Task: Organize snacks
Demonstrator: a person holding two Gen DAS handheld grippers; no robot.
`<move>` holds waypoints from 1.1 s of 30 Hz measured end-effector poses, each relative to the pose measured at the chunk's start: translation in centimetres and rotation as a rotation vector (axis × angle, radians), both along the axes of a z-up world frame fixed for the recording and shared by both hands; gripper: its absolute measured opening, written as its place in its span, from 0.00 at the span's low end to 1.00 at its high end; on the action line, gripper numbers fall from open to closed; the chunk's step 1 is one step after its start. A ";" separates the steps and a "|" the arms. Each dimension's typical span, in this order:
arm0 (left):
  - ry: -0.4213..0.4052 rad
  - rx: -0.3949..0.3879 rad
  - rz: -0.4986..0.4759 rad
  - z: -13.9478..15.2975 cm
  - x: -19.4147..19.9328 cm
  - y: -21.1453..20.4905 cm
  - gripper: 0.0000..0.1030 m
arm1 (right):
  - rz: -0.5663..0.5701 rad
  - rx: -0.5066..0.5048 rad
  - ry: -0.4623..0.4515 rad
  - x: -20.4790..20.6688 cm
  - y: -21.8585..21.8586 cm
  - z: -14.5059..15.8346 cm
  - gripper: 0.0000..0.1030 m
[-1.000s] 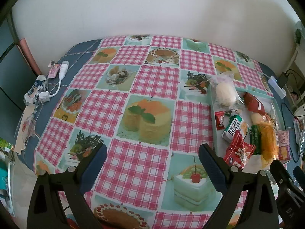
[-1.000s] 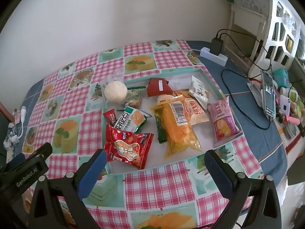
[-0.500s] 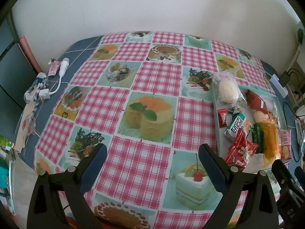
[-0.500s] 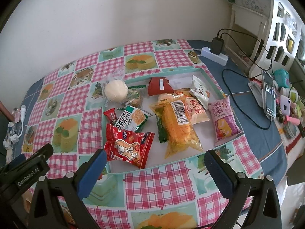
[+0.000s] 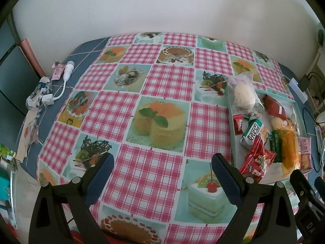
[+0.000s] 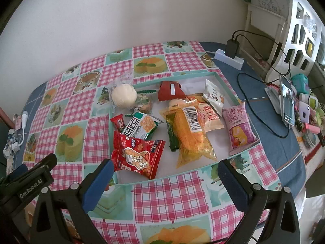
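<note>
The left hand-held gripper [image 5: 161, 172] hangs over the table [image 5: 168, 81] with its jaws spread wide and nothing between them, above the checked cloth well to the left of the tray [image 6: 227, 81]. The right hand-held gripper [image 6: 165, 180] is likewise wide open and empty, hovering just in front of the tray's near rim.

The snacks all lie in or on the tray. A red peanut packet [image 6: 138, 155] sits at the tray's near left corner, closest to the right gripper. Behind it is a green-and-white cracker packet [image 6: 142, 128] with a small red sweet [image 6: 118, 122] beside it. A white bun in clear wrap [image 6: 123, 96] rests on the tray's far left rim. A long yellow packet [image 6: 190, 138] lies in the tray's middle, partly over a dark green bar [image 6: 172, 136]. A pink packet [image 6: 238, 130] lies against the tray's right rim, with a red wrapper [image 6: 170, 91] towards the far side
</note>
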State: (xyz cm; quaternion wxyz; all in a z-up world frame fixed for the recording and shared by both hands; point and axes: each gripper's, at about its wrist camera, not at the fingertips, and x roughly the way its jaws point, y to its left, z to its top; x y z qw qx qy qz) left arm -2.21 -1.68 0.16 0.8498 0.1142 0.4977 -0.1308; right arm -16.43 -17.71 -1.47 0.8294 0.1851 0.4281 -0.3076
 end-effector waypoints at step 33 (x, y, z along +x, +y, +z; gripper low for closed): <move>0.018 0.018 -0.002 -0.7 0.1 0.3 0.94 | 0.001 0.003 0.005 0.1 0.1 -0.2 1.00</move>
